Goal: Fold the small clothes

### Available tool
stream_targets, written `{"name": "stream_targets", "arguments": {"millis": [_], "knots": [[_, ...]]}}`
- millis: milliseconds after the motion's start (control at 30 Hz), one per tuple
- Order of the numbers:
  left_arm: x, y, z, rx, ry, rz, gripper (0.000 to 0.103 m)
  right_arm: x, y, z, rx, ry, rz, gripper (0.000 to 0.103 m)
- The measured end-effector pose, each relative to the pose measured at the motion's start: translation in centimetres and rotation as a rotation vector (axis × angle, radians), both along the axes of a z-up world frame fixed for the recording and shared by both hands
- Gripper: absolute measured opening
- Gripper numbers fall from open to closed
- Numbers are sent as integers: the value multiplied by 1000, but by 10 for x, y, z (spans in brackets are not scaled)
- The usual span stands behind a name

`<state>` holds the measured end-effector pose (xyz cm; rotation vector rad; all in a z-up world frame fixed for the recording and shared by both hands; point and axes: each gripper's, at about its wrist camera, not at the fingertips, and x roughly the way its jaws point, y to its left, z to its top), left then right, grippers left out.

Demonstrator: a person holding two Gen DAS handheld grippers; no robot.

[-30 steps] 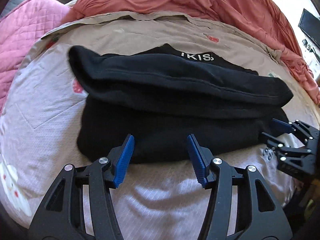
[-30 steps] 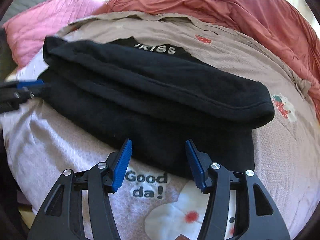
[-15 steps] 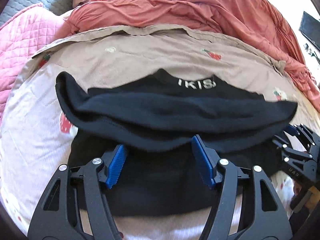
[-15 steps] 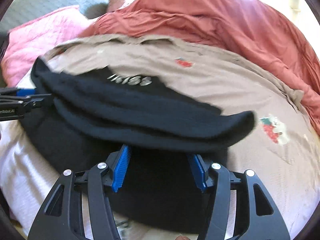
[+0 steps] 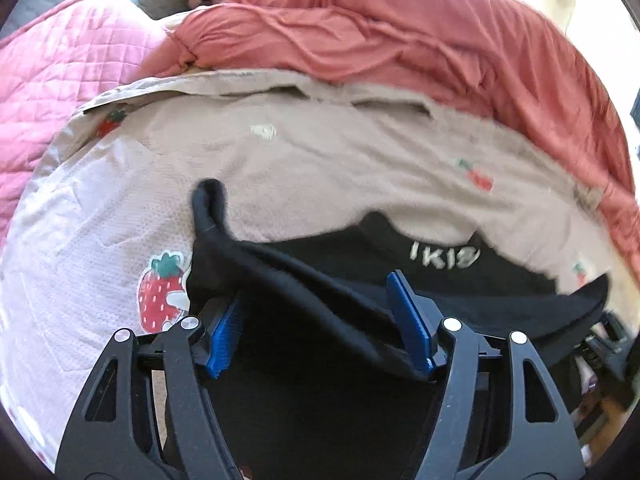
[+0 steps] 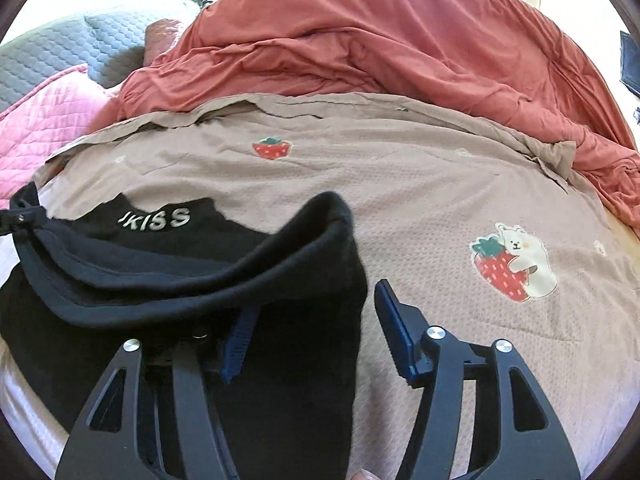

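A black garment (image 5: pixel 320 400) with white lettering (image 5: pixel 444 258) lies folded on the bed. My left gripper (image 5: pixel 316 328) is pushed in under its upper layer, jaws opening. The cloth drapes loosely over the left blue pad (image 5: pixel 224 336) and across the gap, and one corner sticks up. In the right wrist view, my right gripper (image 6: pixel 316 332) is at the garment's (image 6: pixel 160 280) right end, jaws opening. The raised fold hangs over its left pad (image 6: pixel 240 340), while the right pad (image 6: pixel 394 328) is bare above the sheet. Each gripper shows at the edge of the other's view.
The beige sheet (image 6: pixel 440 184) with strawberry prints stretches beyond and to the right of the garment. A rumpled red duvet (image 5: pixel 400 32) is heaped along the back. A pink quilted blanket (image 5: pixel 60 80) and a grey quilted cushion (image 6: pixel 60 52) are at the far left.
Both grippers moved forward from the garment's near edge and went in under its upper layer. That layer has lifted and bunched over the fingers. Both pairs of jaws stand wider.
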<state>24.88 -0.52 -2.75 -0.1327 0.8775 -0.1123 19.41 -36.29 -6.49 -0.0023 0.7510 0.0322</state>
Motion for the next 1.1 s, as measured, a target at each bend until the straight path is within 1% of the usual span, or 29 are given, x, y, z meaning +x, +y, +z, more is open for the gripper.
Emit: {"name": "stream_targets", "arguments": {"millis": [133,233,300,400,467,533,600,700,767,833,933,1000,1100], "knots": [[-22,1,15,-21,-50,-3,64,8,-7,-1,-19,4,-35,63],[-41,-5,16,-37,-61,-35,71,13,-16,-3,-23,9,-71,63],[-49,-13,10,-36,-45,-75,72,16,-21,-5,-21,22,-96,63],[-50,-20,-4,-14,-3,-100,73,15,-28,-2,3,38,-125,63],[-49,-16,-13,-20,27,-77,73,14,-30,2,17,32,-129,73],[-48,-6,-16,-41,40,-45,74,12,-30,7,22,25,-128,73],[-51,2,-15,-47,36,-21,78,9,-30,12,27,21,-121,73],[-57,15,-13,-31,23,8,78,6,-31,18,38,18,-118,75],[-62,26,-13,-17,21,32,84,3,-33,21,47,21,-117,76],[-65,35,-15,-11,23,51,84,-3,-35,23,60,29,-115,79],[-71,51,-20,-7,38,81,84,-11,-37,22,90,59,-106,80],[-74,64,-26,-34,56,104,84,-20,-37,20,113,89,-101,80],[-76,78,-32,-71,81,135,84,-30,-31,18,108,115,-102,80]]}}
